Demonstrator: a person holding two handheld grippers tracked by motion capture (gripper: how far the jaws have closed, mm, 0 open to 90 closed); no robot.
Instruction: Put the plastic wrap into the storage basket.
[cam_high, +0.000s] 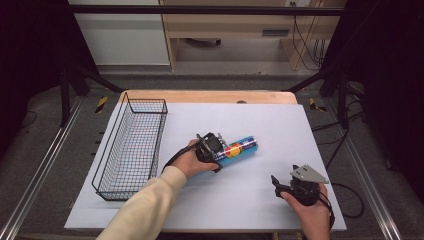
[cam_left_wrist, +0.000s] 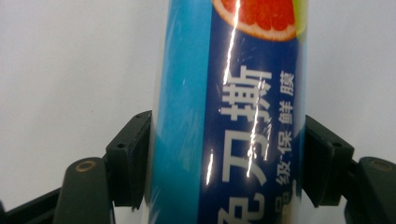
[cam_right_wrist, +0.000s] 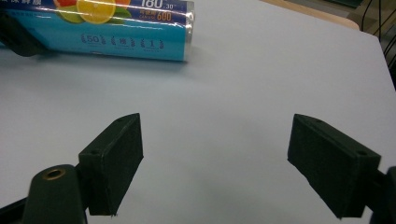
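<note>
Left tool (cam_high: 212, 150) — jaws closed on the blue roll of cling film (cam_high: 235, 150), one pad pressed to each side of the tube, seen plainly in the left gripper view (cam_left_wrist: 229, 121). The grip sits near the roll's nearer end; the rest of the tube runs away from the tool, up and to the right, and it seems still to lie on the white worktop (cam_high: 260, 120).

Right tool (cam_high: 289, 186) — jaws wide apart, nothing between them, held low over bare worktop, well apart from the roll.

Wire basket (cam_high: 131, 147) stands to the left of the left tool, empty.

Judgement: grasp made, lift not begun. If the basket is the goal, the carry across and the release are still to do.
</note>
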